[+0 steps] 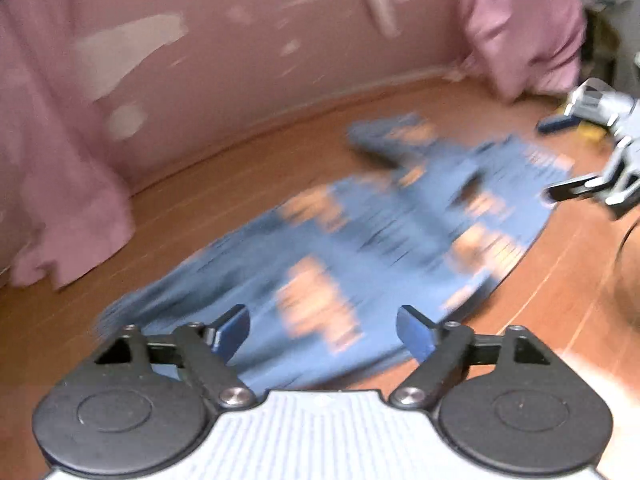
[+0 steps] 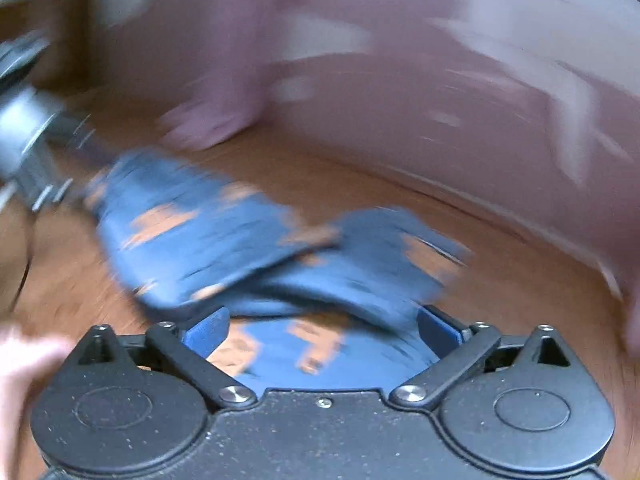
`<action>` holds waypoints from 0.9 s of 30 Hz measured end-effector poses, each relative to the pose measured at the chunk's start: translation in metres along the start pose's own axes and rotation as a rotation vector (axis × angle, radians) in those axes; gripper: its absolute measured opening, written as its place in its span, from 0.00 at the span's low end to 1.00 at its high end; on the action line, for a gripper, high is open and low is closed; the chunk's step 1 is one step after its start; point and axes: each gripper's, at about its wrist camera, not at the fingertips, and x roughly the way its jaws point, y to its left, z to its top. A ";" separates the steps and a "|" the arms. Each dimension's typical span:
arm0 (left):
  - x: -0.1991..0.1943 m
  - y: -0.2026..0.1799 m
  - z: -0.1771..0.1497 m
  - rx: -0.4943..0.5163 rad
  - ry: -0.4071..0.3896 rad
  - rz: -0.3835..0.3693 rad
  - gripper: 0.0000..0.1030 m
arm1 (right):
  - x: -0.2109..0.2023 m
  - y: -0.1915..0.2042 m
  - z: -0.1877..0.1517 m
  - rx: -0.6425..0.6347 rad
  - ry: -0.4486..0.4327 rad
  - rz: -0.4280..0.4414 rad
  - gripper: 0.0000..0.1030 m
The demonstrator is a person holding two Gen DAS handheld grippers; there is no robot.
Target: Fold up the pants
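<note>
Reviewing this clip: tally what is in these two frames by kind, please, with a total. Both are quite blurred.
Pants, blue with orange print: 1
Handheld grippers: 2, the left gripper and the right gripper, both with blue fingers spread open
Pink curtains hanging down to the wooden floor: 2, one and another
Total: 5

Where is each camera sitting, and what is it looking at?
Left wrist view: sits on the left gripper, looking forward over its two open fingers at blue pants spread on a wooden table; the right gripper shows at the right edge.
Right wrist view: sits on the right gripper, open above the same pants; the left gripper shows blurred at left, and a hand at the lower left.
Both share the pants, the table, a pink wall and heavy blur.
</note>
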 end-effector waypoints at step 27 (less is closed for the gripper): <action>0.100 -0.105 0.058 -0.164 0.076 0.077 0.02 | 0.019 -0.047 -0.039 0.291 -0.053 0.006 0.92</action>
